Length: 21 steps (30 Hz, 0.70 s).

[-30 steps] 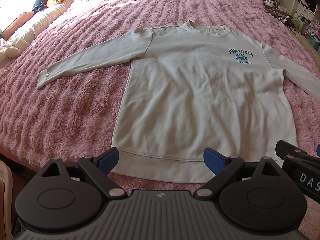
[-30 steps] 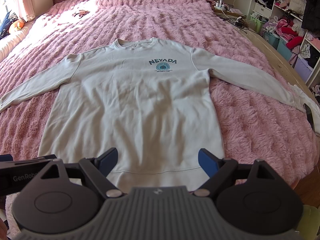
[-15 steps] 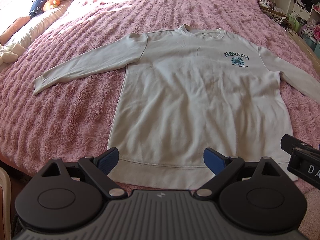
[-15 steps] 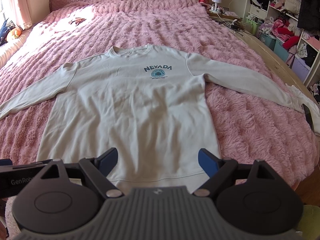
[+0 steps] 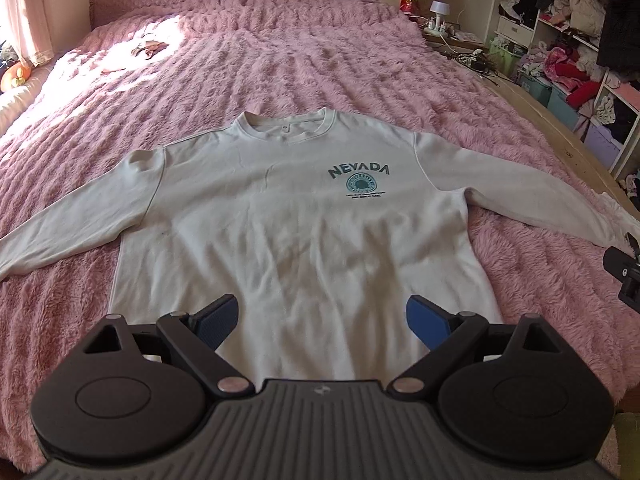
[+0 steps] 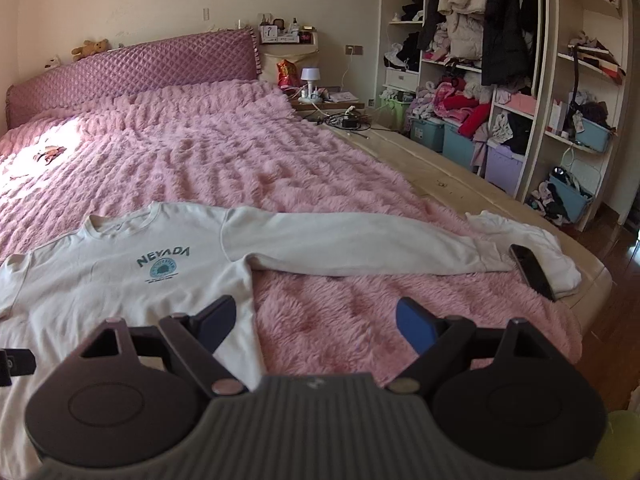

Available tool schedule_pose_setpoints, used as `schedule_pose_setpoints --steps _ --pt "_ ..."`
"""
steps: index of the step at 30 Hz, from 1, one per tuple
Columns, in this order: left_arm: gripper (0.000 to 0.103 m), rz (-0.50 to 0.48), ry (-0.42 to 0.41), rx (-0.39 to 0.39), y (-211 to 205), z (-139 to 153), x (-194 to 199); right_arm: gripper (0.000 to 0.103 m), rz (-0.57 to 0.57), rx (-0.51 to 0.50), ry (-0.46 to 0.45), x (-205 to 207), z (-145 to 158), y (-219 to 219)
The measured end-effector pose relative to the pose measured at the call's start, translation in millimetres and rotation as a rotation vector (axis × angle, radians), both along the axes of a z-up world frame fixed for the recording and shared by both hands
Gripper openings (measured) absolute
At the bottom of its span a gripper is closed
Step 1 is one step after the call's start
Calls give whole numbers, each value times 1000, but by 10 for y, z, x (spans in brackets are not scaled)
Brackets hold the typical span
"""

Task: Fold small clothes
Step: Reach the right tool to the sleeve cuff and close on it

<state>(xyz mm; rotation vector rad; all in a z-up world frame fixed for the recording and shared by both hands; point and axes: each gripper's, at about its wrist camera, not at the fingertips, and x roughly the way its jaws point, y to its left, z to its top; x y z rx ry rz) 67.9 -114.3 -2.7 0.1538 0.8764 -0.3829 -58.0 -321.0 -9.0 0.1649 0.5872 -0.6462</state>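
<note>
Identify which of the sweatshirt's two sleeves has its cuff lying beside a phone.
The sleeve on the NEVADA print's side: its cuff ends by the dark phone; the other sleeve has none visible.

Phone [image 6: 532, 270] on white cloth [image 6: 532, 240], pink blanket [image 6: 240, 152]

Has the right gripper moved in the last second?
Yes. The right gripper swung rightward: earlier it was centred on the sweatshirt, which now lies left, with the phone in view.

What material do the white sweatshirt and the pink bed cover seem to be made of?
Sweatshirt: probably cotton-blend jersey, matte and smooth, with soft creases and ribbed collar. Bed cover: likely synthetic plush, a long fluffy pile lying in wavy ridges with slight sheen in sunlight.
</note>
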Motion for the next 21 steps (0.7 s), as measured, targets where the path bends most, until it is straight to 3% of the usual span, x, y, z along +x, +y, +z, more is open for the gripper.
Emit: schedule_pose_setpoints --steps 3,5,10,13,17,21 --pt "103 -58 -6 -26 -337 -92 185 82 -56 -128 -3 68 -152 -347" --pt "103 -86 -4 -37 -560 -179 320 81 -81 -151 -29 96 -279 -648" --pt "103 -109 4 -87 -1022 -410 684 74 -207 -5 -125 130 -632 -1586" --pt "103 -110 6 -109 -1223 -529 857 71 -316 8 -144 165 -873 -2078" --pt "103 -113 33 -110 -1521 -696 1048 56 -420 41 -94 225 -1205 -2683" --pt "103 -117 41 -91 -1751 -844 1149 53 -481 115 -97 221 -1487 -3110"
